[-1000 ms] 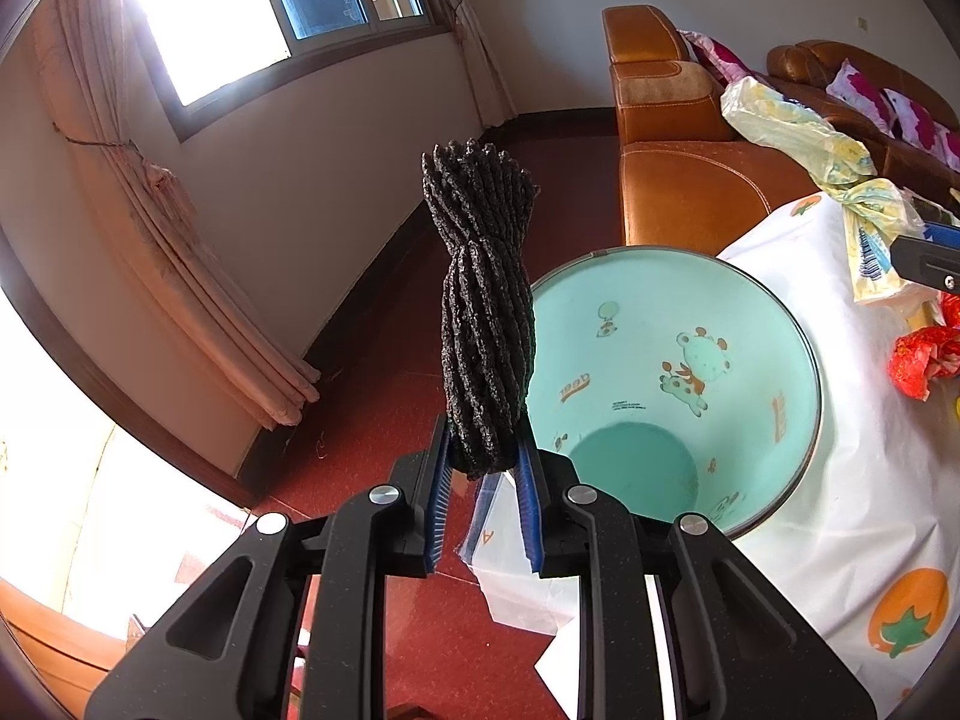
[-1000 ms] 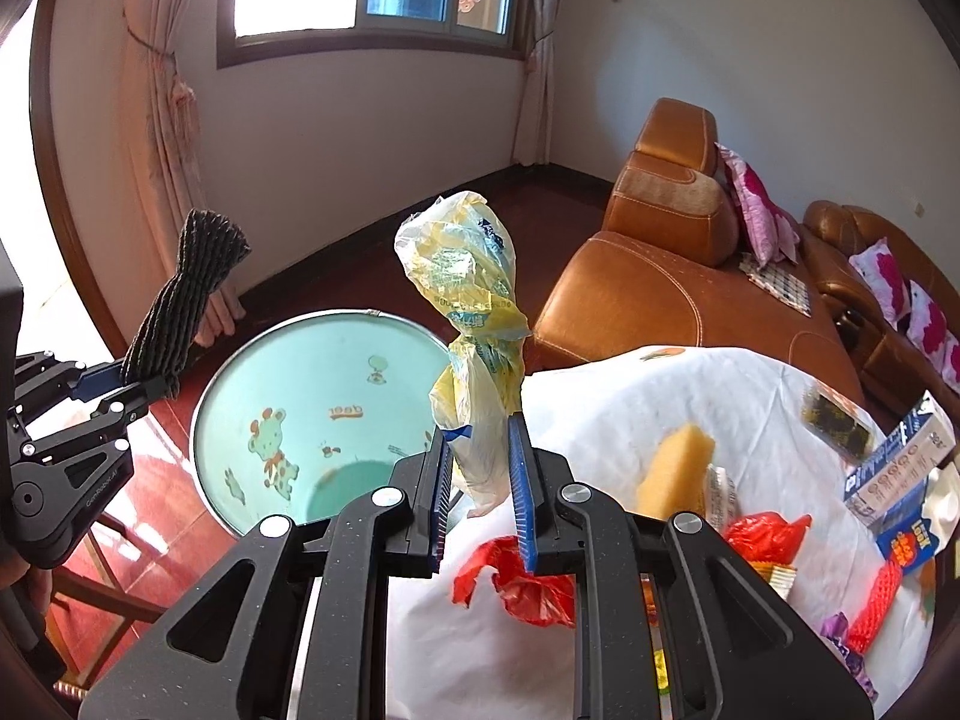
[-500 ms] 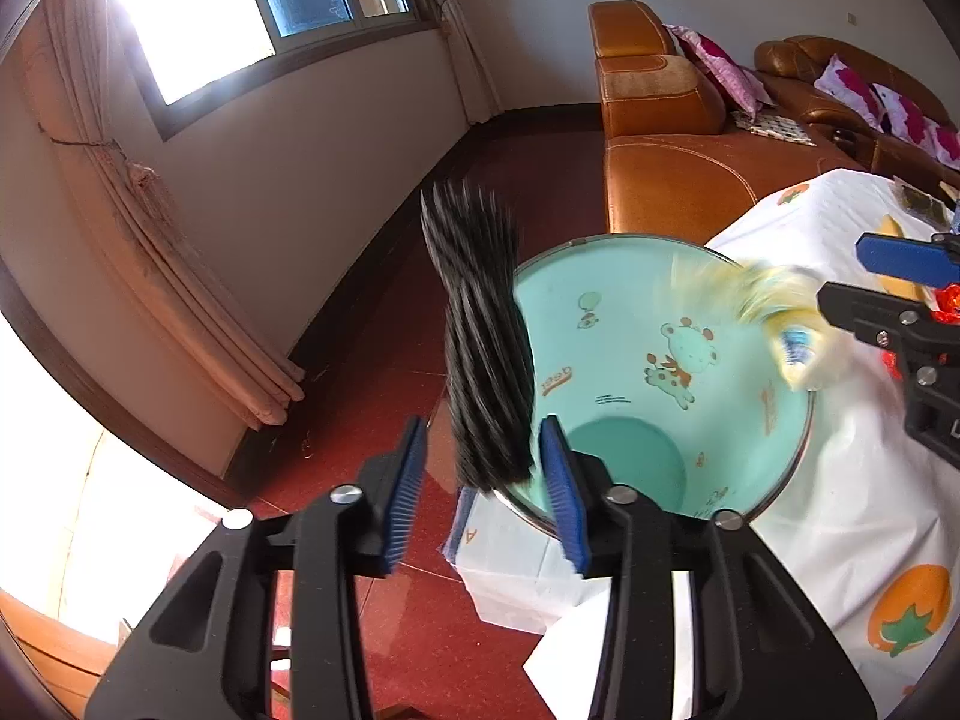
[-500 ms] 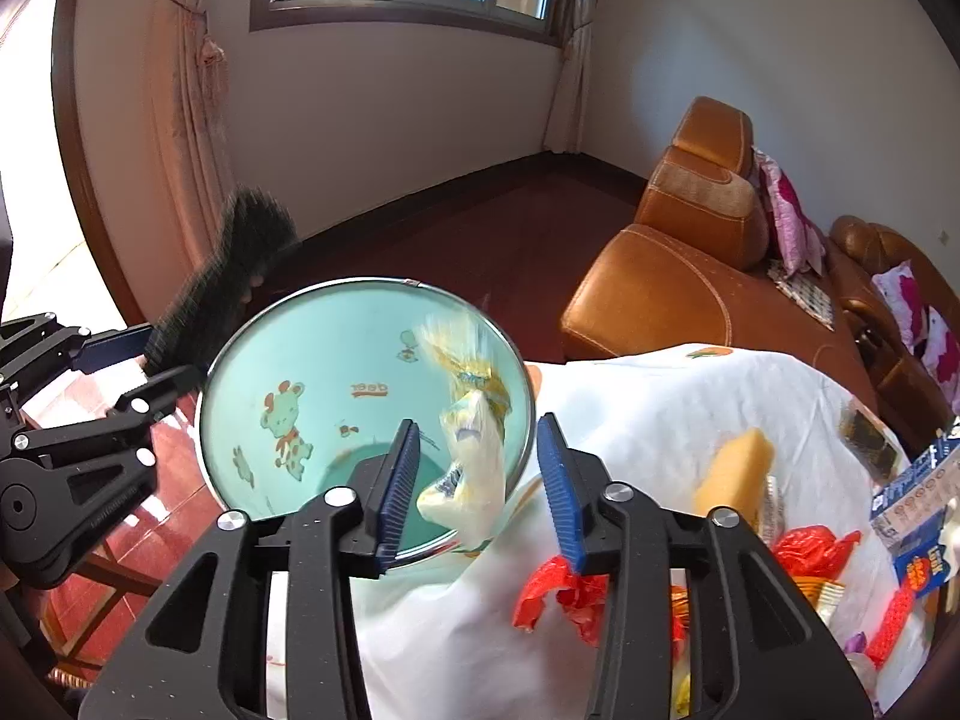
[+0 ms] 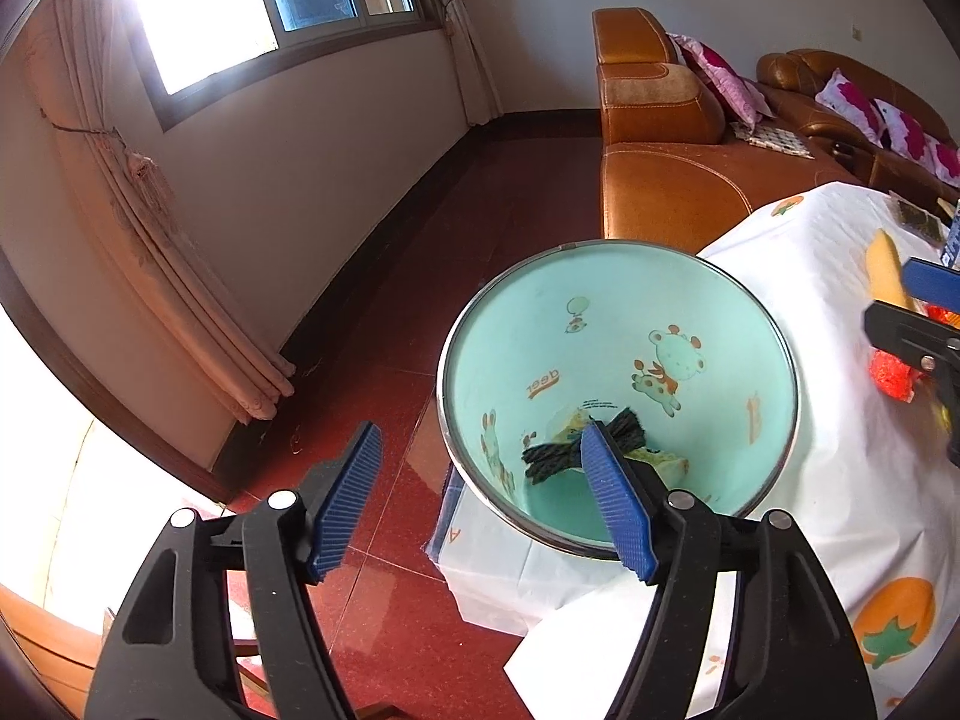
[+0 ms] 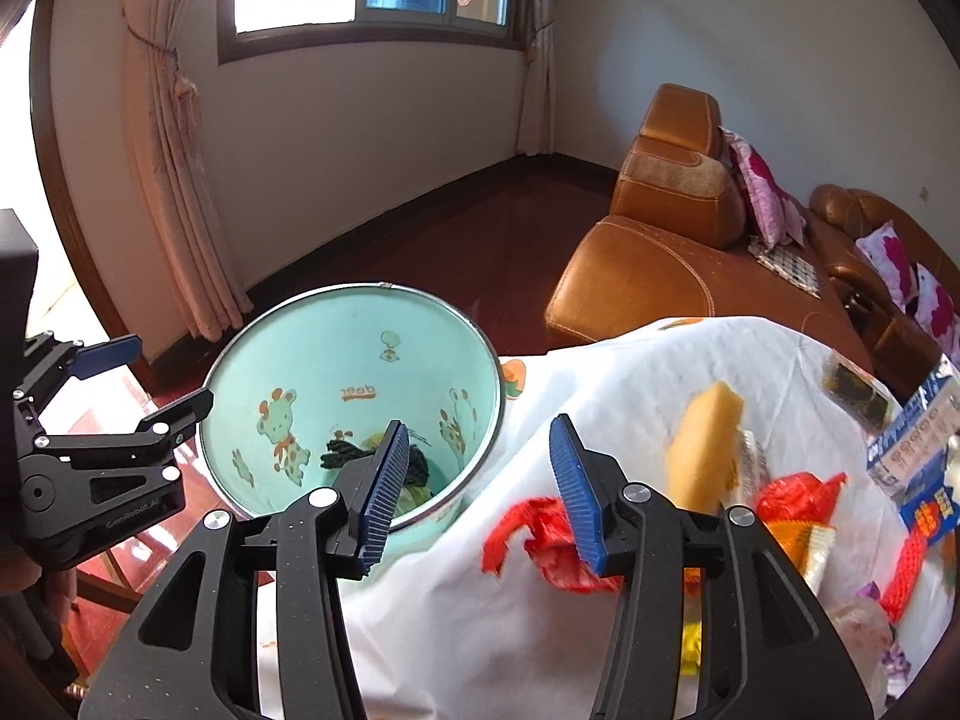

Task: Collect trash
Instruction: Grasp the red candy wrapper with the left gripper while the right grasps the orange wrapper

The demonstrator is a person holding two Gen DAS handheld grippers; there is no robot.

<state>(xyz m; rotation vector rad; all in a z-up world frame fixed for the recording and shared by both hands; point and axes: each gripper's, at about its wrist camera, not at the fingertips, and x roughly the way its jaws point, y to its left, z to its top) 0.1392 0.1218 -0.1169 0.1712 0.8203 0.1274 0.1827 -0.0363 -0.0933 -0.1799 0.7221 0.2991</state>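
both tongs, left (image 5: 480,504) & right (image 6: 477,480), opening, nothing btwn jaws. red wrapper (image 6: 540,534) on bench (image 6: 630,372): light, crinkly, prob slippery; pinch bunched middle. bin (image 6: 360,294) beside.

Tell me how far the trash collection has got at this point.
Done: a black woven scrap and a yellow plastic wrapper lie in the mint-green cartoon bin. In hand: nothing; the left claw and right claw are opening, empty. Left: a red crumpled wrapper, a yellow sponge-like block and other litter on the white tablecloth.
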